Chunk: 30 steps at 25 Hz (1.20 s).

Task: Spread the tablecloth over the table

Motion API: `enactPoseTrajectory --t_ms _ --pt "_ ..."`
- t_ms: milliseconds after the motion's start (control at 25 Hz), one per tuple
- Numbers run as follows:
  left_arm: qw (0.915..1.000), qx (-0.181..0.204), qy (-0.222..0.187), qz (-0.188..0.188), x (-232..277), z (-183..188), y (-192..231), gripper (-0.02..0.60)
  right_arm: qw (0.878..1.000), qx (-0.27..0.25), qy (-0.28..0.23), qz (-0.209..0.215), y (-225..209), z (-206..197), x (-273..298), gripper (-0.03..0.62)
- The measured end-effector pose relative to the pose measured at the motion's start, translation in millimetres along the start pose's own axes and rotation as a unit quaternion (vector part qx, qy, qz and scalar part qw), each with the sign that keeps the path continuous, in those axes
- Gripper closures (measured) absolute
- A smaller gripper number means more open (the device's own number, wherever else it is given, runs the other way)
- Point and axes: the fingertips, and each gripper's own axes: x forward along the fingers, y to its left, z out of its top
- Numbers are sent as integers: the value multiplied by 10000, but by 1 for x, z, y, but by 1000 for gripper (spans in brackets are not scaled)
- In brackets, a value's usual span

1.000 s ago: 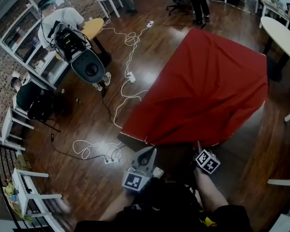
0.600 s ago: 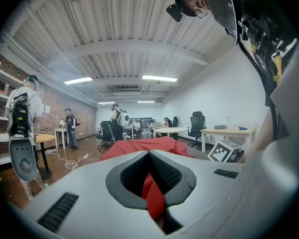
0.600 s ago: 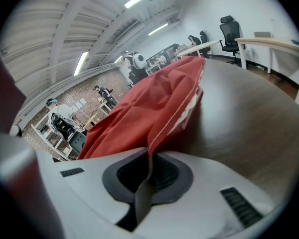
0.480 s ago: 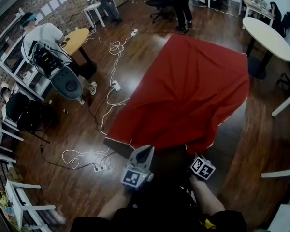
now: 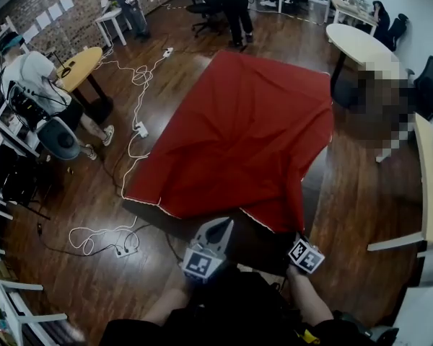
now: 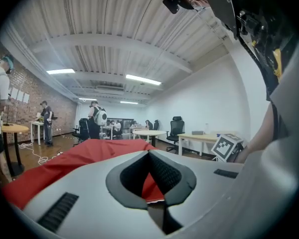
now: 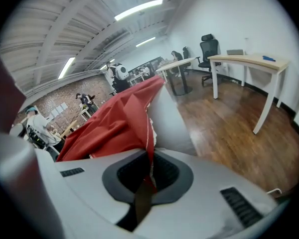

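Fingers ribbed, dark, pinching creased red tablecloth hem.

Open office: desks, swivel chairs, brick wall, wooden floor.

Tablecloth lies over the table at frame centre; left gripper and right gripper sit below its near edge; cables left.
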Motion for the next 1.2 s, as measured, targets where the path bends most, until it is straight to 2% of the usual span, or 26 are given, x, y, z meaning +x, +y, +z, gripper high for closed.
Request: enactPoseTrajectory --t_ms 120,280,360,400,440,480,680,880,1000,1080,1200 --pt "9998 15 -26 -209 -7 1 -16 581 9986 46 -200 -486 -39 6 -18 588" --pt "9995 -247 -184 -85 -16 11 -8 581 9932 -300 -228 -1098 -63 9 -31 564" --pt "9993 -306 -234 8 -22 20 -3 581 9919 -517 -275 -1130 -51 12 -43 554" --pt "9993 -302 -234 25 -25 23 0 581 9917 -616 -297 -1087 -42 12 -46 528" --pt "9993 -285 -233 21 -28 25 2 581 9915 -695 -309 -1056 -34 12 -48 463" --pt "9994 -264 -234 -1 -31 24 5 581 9910 -750 -319 -1062 -28 11 -50 439" --pt "9990 -366 -240 -89 -46 13 17 581 9861 -919 -524 -1281 -15 5 -64 437" --pt "9973 -703 -198 -119 -51 1 22 581 9814 -829 -578 -1630 -33 3 -88 437" --pt "9963 -826 -175 -127 -52 -5 25 581 9753 -1045 -699 -1815 -37 5 -107 438" --pt "9959 -874 -200 -136 -52 -6 24 581 9729 -1245 -790 -1779 -32 11 -115 439" --pt "9959 -869 -209 -147 -54 -5 20 581 9752 -1438 -848 -1454 -11 17 -111 439"
